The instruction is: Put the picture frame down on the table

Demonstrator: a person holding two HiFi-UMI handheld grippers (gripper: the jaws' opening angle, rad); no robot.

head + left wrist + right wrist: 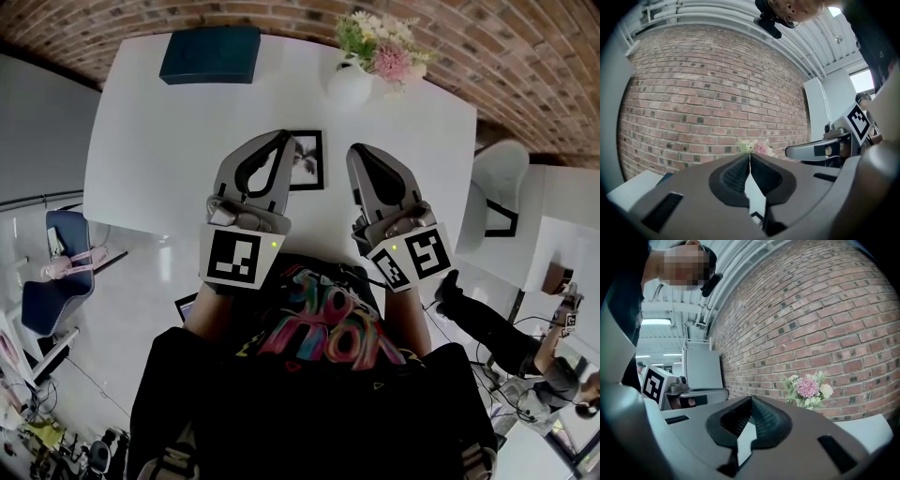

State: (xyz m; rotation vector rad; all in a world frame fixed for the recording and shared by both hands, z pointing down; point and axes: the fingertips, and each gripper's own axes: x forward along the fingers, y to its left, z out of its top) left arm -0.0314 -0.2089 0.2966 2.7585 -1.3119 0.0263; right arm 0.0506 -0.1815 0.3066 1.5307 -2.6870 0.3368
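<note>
Left gripper [284, 137] – jaws pressed together, empty | right gripper [357, 150] – also closed on nothing | both hang above table [159, 150] | frame [310, 159] lies on table, partly hidden by left tips; seemingly flat, black border, dark photo | judgement: lies as wanted – keep jaws clear of it

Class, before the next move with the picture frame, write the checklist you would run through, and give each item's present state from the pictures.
1. Left gripper empty: ok. Its fingers are together with nothing between them.
2. Right gripper empty: ok. Its fingers are together with nothing held.
3. Picture frame on the table: ok. It rests on the white top just beyond the left gripper.
4. Frame lying flat rather than propped up: cannot tell from above.
5. Vase clear of the frame: ok. It stands apart, further back.
</note>
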